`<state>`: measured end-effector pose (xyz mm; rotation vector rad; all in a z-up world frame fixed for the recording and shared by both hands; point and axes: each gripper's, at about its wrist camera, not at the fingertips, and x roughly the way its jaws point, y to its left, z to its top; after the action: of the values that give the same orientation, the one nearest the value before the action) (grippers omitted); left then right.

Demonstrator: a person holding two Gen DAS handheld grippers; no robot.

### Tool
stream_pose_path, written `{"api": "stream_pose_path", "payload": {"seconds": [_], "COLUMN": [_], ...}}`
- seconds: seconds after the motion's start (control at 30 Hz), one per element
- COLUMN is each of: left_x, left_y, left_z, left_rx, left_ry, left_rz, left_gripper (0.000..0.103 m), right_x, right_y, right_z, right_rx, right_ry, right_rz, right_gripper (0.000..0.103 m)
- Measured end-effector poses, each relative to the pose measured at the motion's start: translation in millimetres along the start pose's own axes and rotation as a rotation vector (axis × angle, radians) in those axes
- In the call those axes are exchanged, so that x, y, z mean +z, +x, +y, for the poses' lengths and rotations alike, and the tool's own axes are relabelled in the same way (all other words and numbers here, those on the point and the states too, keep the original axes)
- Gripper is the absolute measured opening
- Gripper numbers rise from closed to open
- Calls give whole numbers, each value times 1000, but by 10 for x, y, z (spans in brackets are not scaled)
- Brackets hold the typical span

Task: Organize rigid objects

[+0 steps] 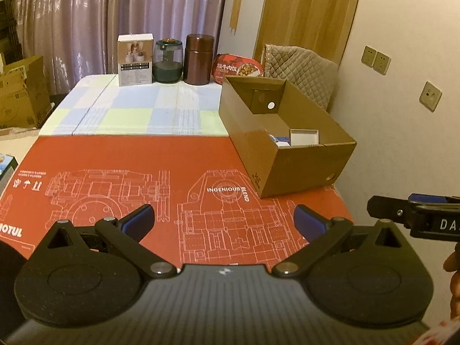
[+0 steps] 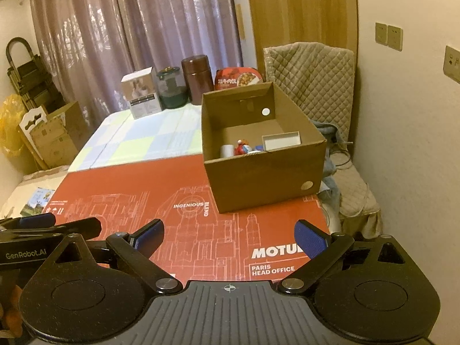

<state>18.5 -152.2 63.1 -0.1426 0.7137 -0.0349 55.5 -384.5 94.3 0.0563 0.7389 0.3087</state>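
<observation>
An open cardboard box stands on the right of a red printed board. Inside it lie a white box, a white cup and a small red figure. At the table's far end stand a white carton, a dark green jar, a brown canister and a red food pack. My left gripper and right gripper are open and empty above the board's near edge.
A checked cloth covers the table behind the board. A quilted chair stands to the right against the wall. Cardboard boxes sit on the floor at left. The right gripper's side shows at the left wrist view's right edge.
</observation>
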Motion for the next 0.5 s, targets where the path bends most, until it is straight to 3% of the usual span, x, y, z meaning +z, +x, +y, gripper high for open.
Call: {"api": "stream_pose_path", "payload": {"seconds": [0.5], "left_x": [1], "left_y": [5], "left_z": [3], "left_rx": [1], "left_ry": [14], "left_rz": [-5], "left_gripper": [102], "right_x": [-21], "right_y": [11], "right_z": [82], "right_rx": [-27], "right_ry": [-44], "right_rz": [-7], "right_gripper": [94]}}
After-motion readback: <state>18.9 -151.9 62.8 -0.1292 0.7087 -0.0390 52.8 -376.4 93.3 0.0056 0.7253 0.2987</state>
